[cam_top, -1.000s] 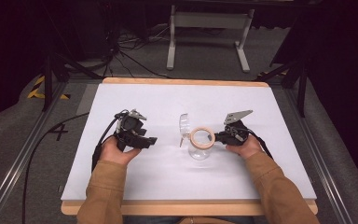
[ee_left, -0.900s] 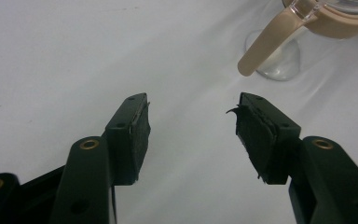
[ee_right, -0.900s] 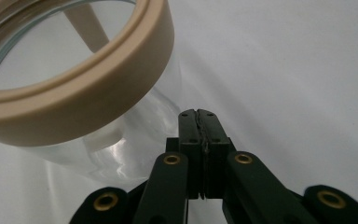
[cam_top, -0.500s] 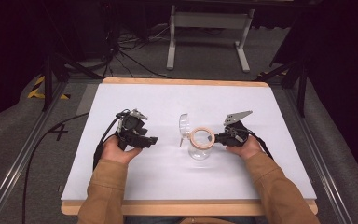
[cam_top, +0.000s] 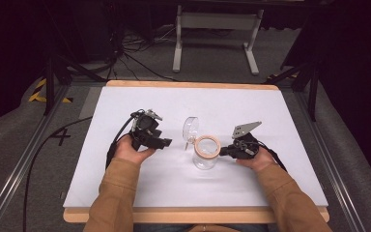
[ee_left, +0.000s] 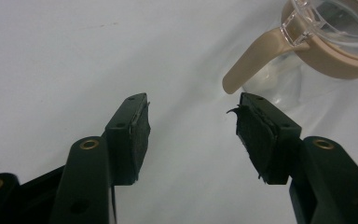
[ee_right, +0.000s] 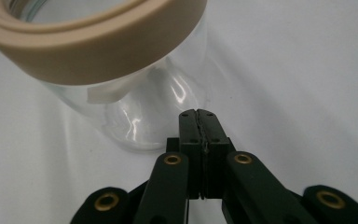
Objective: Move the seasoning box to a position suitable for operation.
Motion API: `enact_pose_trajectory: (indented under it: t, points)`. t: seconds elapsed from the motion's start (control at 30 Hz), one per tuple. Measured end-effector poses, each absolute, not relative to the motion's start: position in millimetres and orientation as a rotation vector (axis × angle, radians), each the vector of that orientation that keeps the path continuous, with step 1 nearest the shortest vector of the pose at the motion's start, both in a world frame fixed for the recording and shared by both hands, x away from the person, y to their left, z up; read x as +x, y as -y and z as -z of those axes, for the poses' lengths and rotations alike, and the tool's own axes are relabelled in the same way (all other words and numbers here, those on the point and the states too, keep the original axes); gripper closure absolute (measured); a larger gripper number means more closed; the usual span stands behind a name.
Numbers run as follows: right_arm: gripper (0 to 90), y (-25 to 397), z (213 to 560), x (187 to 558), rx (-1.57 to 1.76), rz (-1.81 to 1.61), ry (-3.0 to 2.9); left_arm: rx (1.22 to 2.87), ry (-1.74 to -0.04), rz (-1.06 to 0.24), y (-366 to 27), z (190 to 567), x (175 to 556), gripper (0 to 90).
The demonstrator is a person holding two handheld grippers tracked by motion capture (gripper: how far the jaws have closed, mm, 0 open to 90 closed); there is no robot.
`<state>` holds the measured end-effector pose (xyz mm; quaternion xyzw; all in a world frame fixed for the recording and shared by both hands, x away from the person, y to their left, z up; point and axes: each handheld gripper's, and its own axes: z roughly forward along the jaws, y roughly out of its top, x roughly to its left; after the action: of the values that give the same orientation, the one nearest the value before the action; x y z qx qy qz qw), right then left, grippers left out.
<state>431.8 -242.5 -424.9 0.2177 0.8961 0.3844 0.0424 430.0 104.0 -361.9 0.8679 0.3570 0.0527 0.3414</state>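
The left tongs [ee_left: 193, 128] are held wide open over the table [cam_top: 125, 193] with nothing between the jaws; the right tongs [ee_right: 199, 121] are pressed fully closed and hold nothing, the tips just beside the jar's glass wall. The jar [cam_top: 206, 153] stands upright near the table's middle, between the two hands. Its clear lid [cam_top: 190, 128] is swung up on the far-left side. The beige latch [ee_left: 251, 63] hangs near the left tongs. Probably the jar is being steadied by the closed tips; a gentle, low push is advised, because the glass may slide or tip. No brand, label or writing can be read.
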Motion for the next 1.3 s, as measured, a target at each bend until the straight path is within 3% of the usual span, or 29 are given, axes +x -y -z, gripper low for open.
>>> enact_pose_trajectory:
  t: [1.0, 1.3]
  points:
    - [89.4, 194.2, 416.2, 382.6, 0.354, -1.085, -2.851, 2.211, -0.972, -0.16, -116.5, 358.0, 437.7, 54.0]
    - [89.4, 181.9, 418.1, 378.6, 0.308, -1.106, -2.851, 2.207, -1.003, -0.133, -122.7, 359.4, 436.2, 66.3]
